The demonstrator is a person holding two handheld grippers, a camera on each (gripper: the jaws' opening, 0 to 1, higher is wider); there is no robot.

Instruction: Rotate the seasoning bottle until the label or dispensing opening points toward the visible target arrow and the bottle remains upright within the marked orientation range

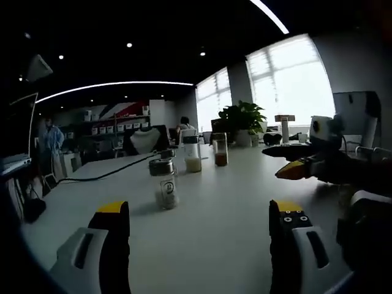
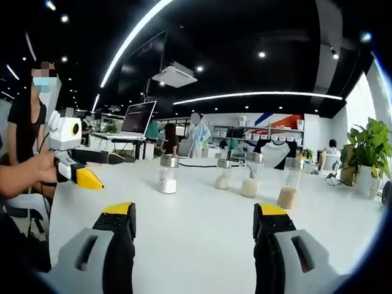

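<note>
The seasoning bottle [image 1: 164, 184] is a small clear jar with a metal lid and a white round-marked label. It stands upright on the white table [image 1: 214, 233], just ahead of my left gripper [image 1: 199, 214], whose jaws are open and hold nothing. In the right gripper view the same bottle [image 2: 166, 174] stands upright, further off and left of centre. My right gripper [image 2: 193, 220] is open and holds nothing. The right gripper [image 1: 283, 162] reaches in from the right of the left gripper view. The left gripper [image 2: 104, 169] shows at the left of the right gripper view, held by a hand.
Three more jars of pale and brown powder [image 2: 222, 174] [image 2: 250, 176] [image 2: 289, 184] stand in a row behind the bottle. A black cable [image 1: 104, 174] runs across the far table. A potted plant [image 1: 244, 122] stands at the far end. A person [image 2: 27, 141] stands at the table's left side.
</note>
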